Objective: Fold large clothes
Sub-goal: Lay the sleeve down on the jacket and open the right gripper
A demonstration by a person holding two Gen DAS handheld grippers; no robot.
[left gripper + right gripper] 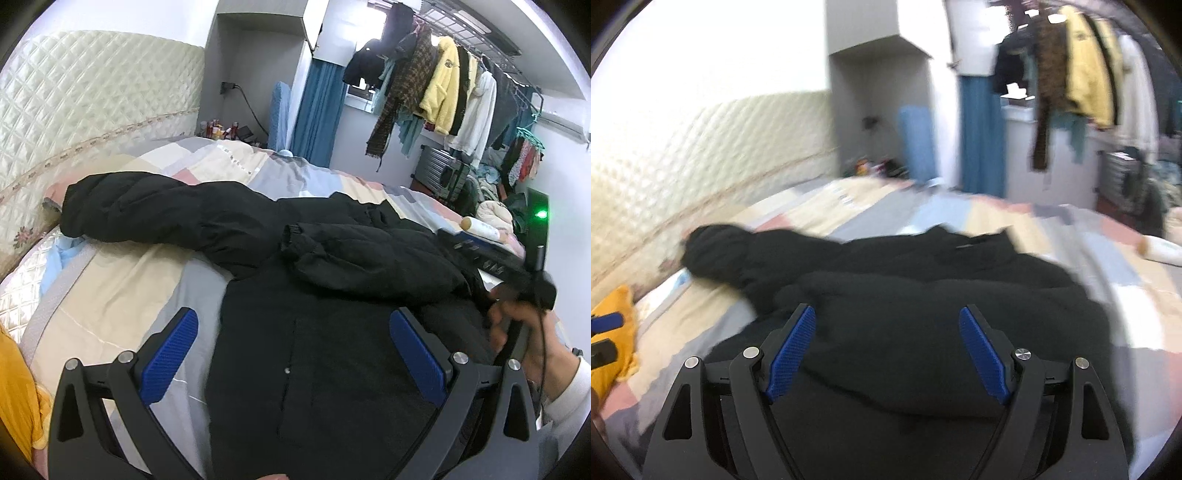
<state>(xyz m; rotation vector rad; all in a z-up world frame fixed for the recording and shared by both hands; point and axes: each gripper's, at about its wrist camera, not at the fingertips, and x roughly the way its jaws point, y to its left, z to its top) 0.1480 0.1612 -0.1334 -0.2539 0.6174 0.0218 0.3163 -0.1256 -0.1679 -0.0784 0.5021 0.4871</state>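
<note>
A large black padded jacket (325, 332) lies spread on the bed. One sleeve (155, 210) stretches left toward the headboard; the other sleeve (362, 258) is folded across the body. My left gripper (295, 325) is open and empty, above the jacket's lower left part. My right gripper (886, 317) is open and empty above the jacket (905, 295); this view is blurred. The right tool's body (517, 273) shows at the right of the left wrist view, in a hand. The left gripper's blue pads (605, 321) show at the left edge of the right wrist view.
The bed has a patchwork cover (122, 280) and a quilted cream headboard (74, 103). A yellow cloth (18, 398) lies at the left. A white bottle (484, 229) lies on the far right. Clothes hang on a rack (443, 85) behind.
</note>
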